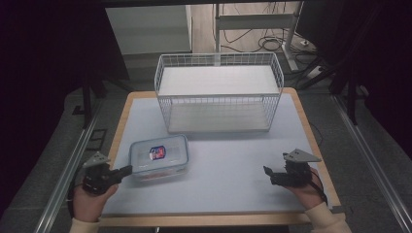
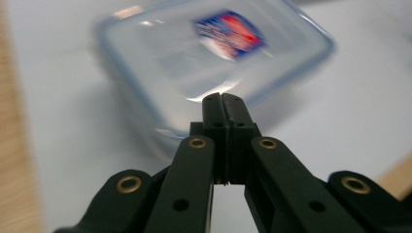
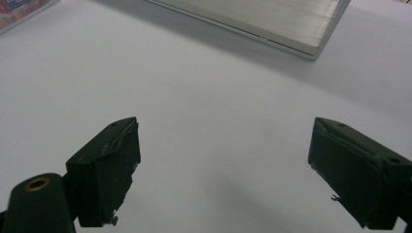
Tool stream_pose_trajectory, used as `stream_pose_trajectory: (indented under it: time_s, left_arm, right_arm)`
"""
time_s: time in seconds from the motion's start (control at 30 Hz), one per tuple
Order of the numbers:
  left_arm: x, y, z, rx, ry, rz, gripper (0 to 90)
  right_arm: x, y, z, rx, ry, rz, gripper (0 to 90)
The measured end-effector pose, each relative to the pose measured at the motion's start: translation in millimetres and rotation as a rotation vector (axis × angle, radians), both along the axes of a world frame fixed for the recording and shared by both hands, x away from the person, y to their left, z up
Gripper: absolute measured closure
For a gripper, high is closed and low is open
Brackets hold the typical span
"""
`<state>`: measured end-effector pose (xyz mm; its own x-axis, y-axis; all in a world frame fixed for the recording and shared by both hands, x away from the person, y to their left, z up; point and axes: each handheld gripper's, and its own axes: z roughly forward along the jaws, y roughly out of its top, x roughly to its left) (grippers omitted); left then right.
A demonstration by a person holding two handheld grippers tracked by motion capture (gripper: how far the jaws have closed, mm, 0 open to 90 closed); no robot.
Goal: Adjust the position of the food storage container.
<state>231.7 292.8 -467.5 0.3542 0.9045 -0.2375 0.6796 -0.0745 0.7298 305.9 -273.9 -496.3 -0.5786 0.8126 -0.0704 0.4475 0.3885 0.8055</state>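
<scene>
**Left gripper closed at container's edge; right gripper idle and spread**

The clear lidded container (image 1: 159, 157) lies flat on the pale table mat (image 1: 228, 165), in the lower left of the high view, just in front of the wire basket (image 1: 218, 92), which stands at upper centre. A red and blue label (image 1: 157, 153) shows through its lid.

The left gripper (image 1: 127, 169) sits at the lower left of the high view, its tips at the container's near left edge. In the left gripper view the jaws are pressed together with nothing between them, and their tips overlap the container's (image 2: 214, 58) near rim; whether they touch it cannot be told, as the container is blurred.

The right gripper (image 1: 267, 173) sits at the lower right of the high view, well apart from the container. In the right gripper view its jaws stand wide apart over bare mat, holding nothing.
</scene>
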Motion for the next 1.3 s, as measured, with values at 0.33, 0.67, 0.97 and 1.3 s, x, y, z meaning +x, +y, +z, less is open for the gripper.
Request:
stream_pose_trajectory:
  time_s: [0.33,0.67,0.97,1.3]
  left_arm:
    - [30.8,25.8,-17.7,0.02,0.033,0.051,90.0]
    - [57.4,28.5,-41.5,-0.001,0.101,0.04,90.0]
    - [67.1,26.6,-47.7,0.012,0.118,0.046,90.0]
    - [79.3,6.2,-50.0,0.038,0.122,-0.01,90.0]
  right_arm:
    - [-6.2,-0.4,-1.2,-0.004,0.001,-0.005,12.0]
    - [-13.3,-5.7,-2.8,-0.003,0.007,-0.025,12.1]
    - [-17.6,-11.5,-2.0,-0.004,0.0,-0.042,12.0]
    - [-16.3,-13.9,-2.8,-0.006,0.003,-0.048,12.1]
